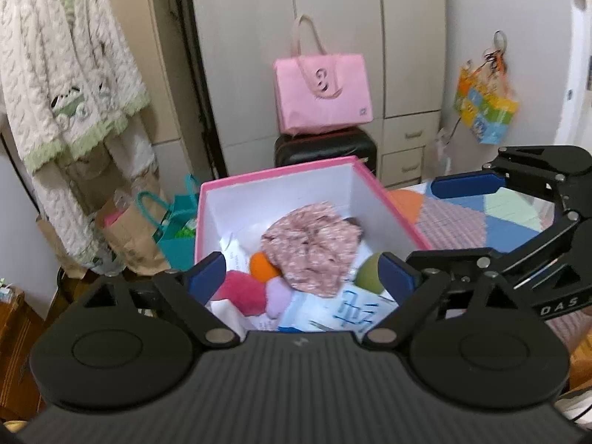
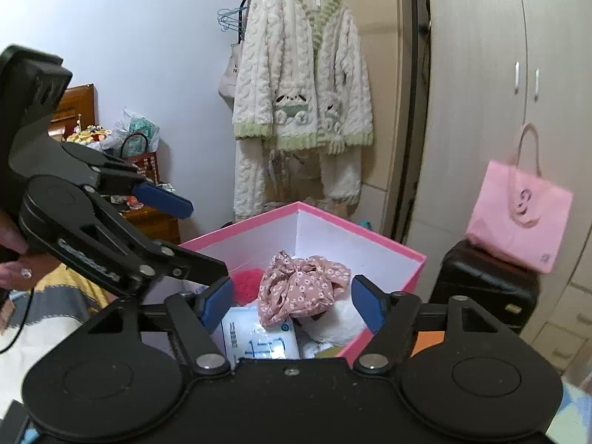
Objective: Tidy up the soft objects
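Observation:
A pink box [image 1: 275,179] with a white inside stands on the bed; it also shows in the right wrist view [image 2: 373,227]. Inside lie a floral pink cloth [image 1: 310,248] [image 2: 296,288], an orange ball [image 1: 261,266], a green ball [image 1: 368,272], a red fluffy piece [image 1: 240,290] [image 2: 248,283], a lilac piece [image 1: 279,296] and a white soft item [image 2: 344,322]. My left gripper [image 1: 303,272] is open and empty just above the box's near side. My right gripper [image 2: 292,303] is open and empty over the box. The right gripper shows in the left wrist view [image 1: 436,229].
A patchwork bedspread [image 1: 481,218] lies right of the box. A pink tote bag [image 1: 322,88] sits on a black suitcase [image 1: 325,148] by the wardrobe [image 1: 322,18]. A white fleece robe [image 2: 303,85] hangs on a rail. Paper and teal bags [image 1: 155,229] stand on the floor.

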The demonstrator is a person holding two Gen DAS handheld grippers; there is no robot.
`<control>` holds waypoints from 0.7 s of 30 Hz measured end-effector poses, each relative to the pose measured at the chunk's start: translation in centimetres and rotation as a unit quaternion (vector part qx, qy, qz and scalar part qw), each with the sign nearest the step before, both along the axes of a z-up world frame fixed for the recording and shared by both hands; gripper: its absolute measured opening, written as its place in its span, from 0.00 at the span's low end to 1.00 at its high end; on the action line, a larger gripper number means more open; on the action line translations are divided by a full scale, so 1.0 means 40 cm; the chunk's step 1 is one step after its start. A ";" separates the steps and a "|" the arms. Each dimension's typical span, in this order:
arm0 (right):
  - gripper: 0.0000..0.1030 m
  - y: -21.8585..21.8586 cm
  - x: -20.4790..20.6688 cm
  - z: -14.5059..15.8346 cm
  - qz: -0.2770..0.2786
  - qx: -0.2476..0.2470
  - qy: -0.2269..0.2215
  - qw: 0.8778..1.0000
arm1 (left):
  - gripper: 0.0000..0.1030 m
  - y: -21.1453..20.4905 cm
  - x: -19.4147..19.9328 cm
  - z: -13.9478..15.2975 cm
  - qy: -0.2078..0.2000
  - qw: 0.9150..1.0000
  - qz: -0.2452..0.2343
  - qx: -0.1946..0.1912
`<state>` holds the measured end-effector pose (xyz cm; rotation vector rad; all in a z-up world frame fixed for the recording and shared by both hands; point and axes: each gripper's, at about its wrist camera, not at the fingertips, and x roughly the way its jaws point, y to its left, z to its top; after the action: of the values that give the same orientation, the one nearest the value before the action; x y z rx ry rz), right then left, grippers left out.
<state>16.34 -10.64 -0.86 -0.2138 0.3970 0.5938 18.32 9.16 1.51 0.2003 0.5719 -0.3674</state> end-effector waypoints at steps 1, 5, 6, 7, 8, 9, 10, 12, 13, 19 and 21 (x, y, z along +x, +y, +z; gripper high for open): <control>0.77 -0.003 -0.015 0.004 -0.006 -0.005 -0.003 1.000 | 0.87 -0.002 -0.013 0.005 -0.004 1.000 -0.002 0.000; 0.77 -0.029 -0.072 0.013 -0.029 -0.012 -0.004 1.000 | 0.89 -0.007 -0.067 0.009 -0.017 1.000 0.001 -0.015; 0.77 -0.037 -0.085 0.013 -0.034 -0.010 -0.003 0.999 | 0.89 -0.008 -0.080 0.009 -0.017 1.000 -0.002 -0.020; 0.77 -0.046 -0.101 0.013 -0.036 -0.007 -0.005 0.999 | 0.90 -0.009 -0.091 0.009 -0.017 1.000 -0.006 -0.024; 0.77 -0.053 -0.114 0.015 -0.037 -0.005 -0.008 0.999 | 0.92 -0.009 -0.102 0.011 -0.017 0.999 -0.006 -0.027; 0.78 -0.060 -0.130 0.017 -0.038 -0.004 -0.011 0.999 | 0.93 -0.011 -0.113 0.014 -0.018 0.999 -0.006 -0.029; 0.82 -0.067 -0.146 0.020 -0.040 -0.003 -0.015 0.999 | 0.95 -0.015 -0.124 0.016 -0.020 0.999 -0.008 -0.030; 0.91 -0.069 -0.166 0.026 -0.045 -0.002 -0.023 0.999 | 0.95 -0.026 -0.140 0.020 -0.019 0.999 -0.008 -0.029; 0.95 -0.073 -0.174 0.027 -0.050 -0.002 -0.023 0.998 | 0.95 -0.034 -0.147 0.022 -0.016 0.999 -0.004 -0.027; 0.99 -0.100 -0.191 0.054 -0.158 -0.006 0.007 0.987 | 0.96 -0.069 -0.191 0.050 -0.026 0.999 0.023 -0.011; 1.00 -0.100 -0.215 0.064 -0.189 -0.019 0.001 0.982 | 0.99 -0.080 -0.209 0.056 -0.024 0.999 0.032 -0.005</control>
<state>7.75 -14.66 1.69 -0.1688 0.4385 0.2131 9.96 5.95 3.77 0.1812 0.5275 -0.3031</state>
